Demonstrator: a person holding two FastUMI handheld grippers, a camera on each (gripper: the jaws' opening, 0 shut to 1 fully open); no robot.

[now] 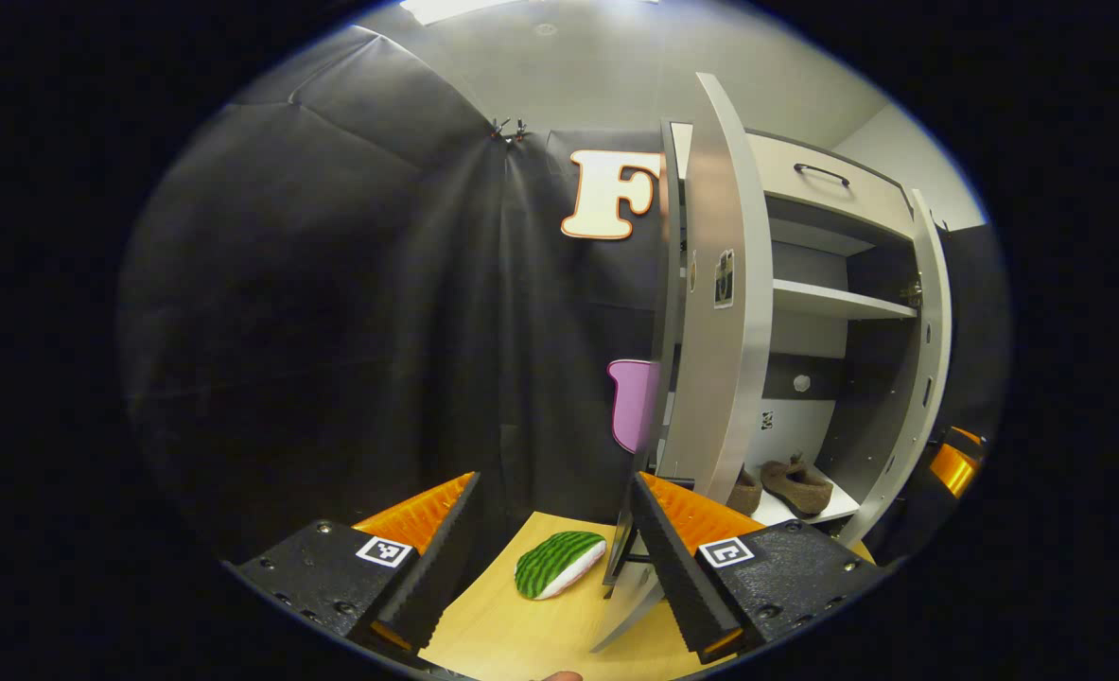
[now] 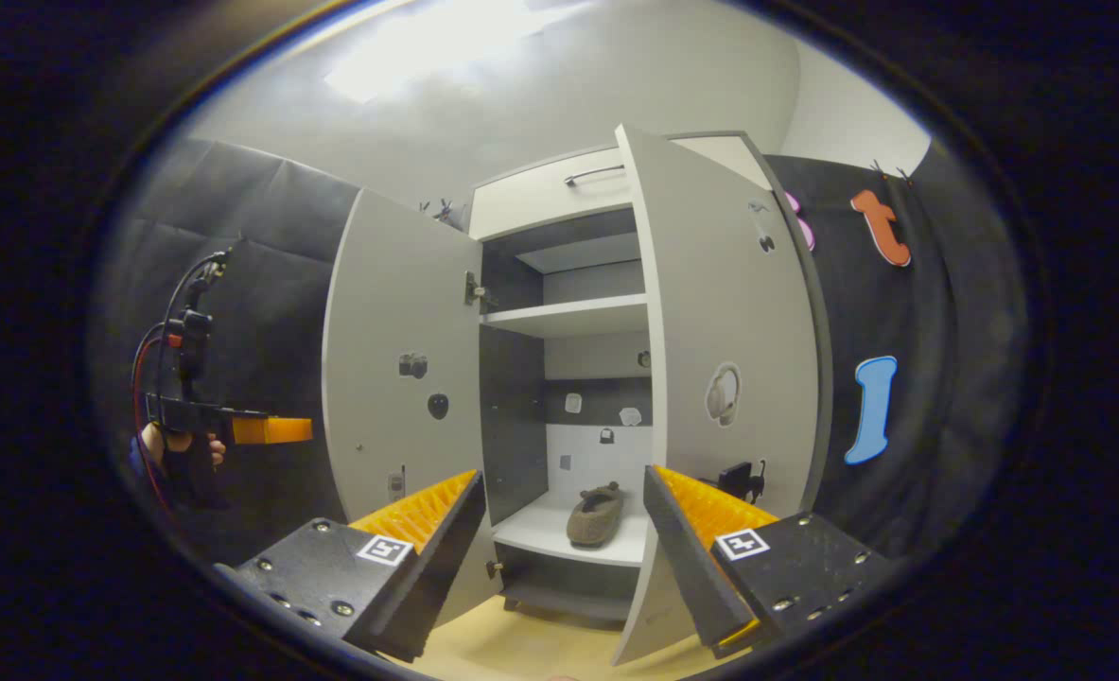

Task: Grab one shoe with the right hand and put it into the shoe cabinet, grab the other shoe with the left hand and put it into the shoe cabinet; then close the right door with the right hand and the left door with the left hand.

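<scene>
Two brown shoes sit on the lowest shelf of the white shoe cabinet (image 1: 843,301): one shoe (image 1: 798,484) in full sight, the other shoe (image 1: 744,493) half hidden behind the left door (image 1: 722,284), which I see edge-on. In the right gripper view one shoe (image 2: 597,515) lies on that shelf between the open left door (image 2: 398,359) and open right door (image 2: 720,312). My left gripper (image 1: 554,478) is open, holds nothing, and points just left of the left door. My right gripper (image 2: 564,473) is open in front of the cabinet, a short way back.
A green striped, watermelon-patterned object (image 1: 559,563) lies on the wooden floor (image 1: 521,634) by the left door's foot. A hand (image 2: 176,445) holds the left gripper (image 2: 271,430) out beyond the left door. The upper shelf (image 2: 568,314) is bare; a drawer handle (image 2: 595,174) tops the cabinet.
</scene>
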